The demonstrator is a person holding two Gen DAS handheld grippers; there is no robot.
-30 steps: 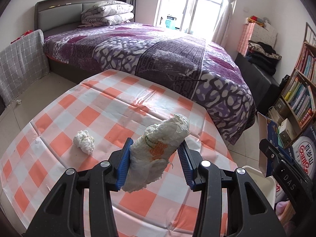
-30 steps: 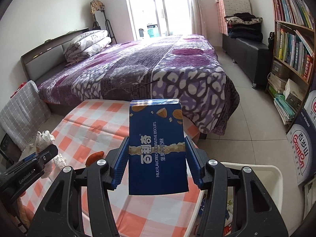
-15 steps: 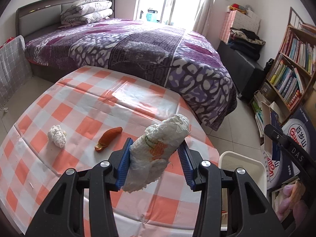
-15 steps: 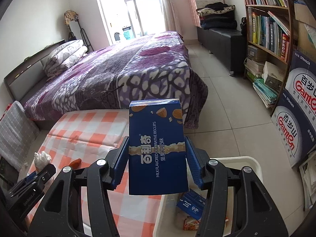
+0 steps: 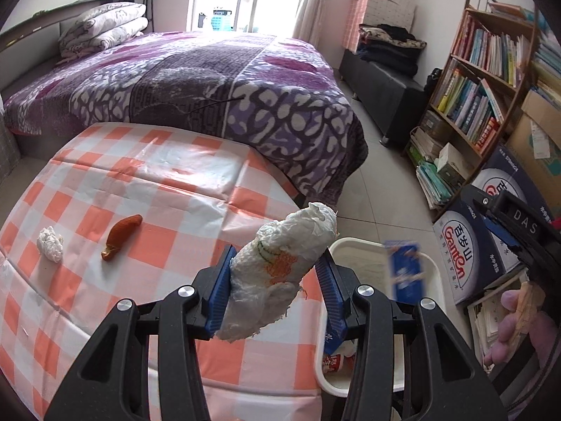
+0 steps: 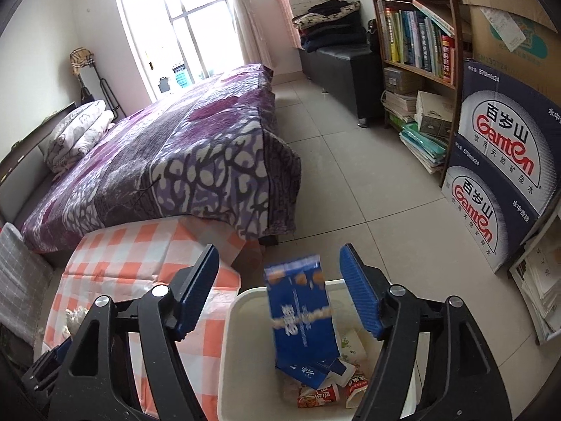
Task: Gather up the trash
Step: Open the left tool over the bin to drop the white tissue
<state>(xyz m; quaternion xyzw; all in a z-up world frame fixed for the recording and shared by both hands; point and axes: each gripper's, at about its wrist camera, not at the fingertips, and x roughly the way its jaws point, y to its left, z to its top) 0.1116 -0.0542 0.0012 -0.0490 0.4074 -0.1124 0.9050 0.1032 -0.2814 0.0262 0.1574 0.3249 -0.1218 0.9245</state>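
Observation:
My left gripper (image 5: 273, 287) is shut on a crumpled white wrapper with orange print (image 5: 280, 273), held above the table's right edge. My right gripper (image 6: 280, 291) is open above the white bin (image 6: 231, 351). The blue biscuit box (image 6: 301, 312) is loose between its jaws, blurred, falling into the bin; it also shows in the left wrist view (image 5: 405, 272). The bin (image 5: 350, 249) holds other wrappers. On the checked table (image 5: 175, 182) lie a white paper wad (image 5: 51, 244) and an orange peel (image 5: 121, 231).
A purple bed (image 5: 210, 80) stands behind the table. A bookshelf (image 5: 487, 70) and stacked blue water cartons (image 6: 501, 175) line the right wall. A black bench (image 6: 336, 59) with folded clothes stands beyond. Tiled floor (image 6: 368, 182) lies between bed and shelf.
My right gripper moved right over the bin, opened and let go of the blue box, which is dropping. My left gripper carried the wrapper rightward toward the bin.

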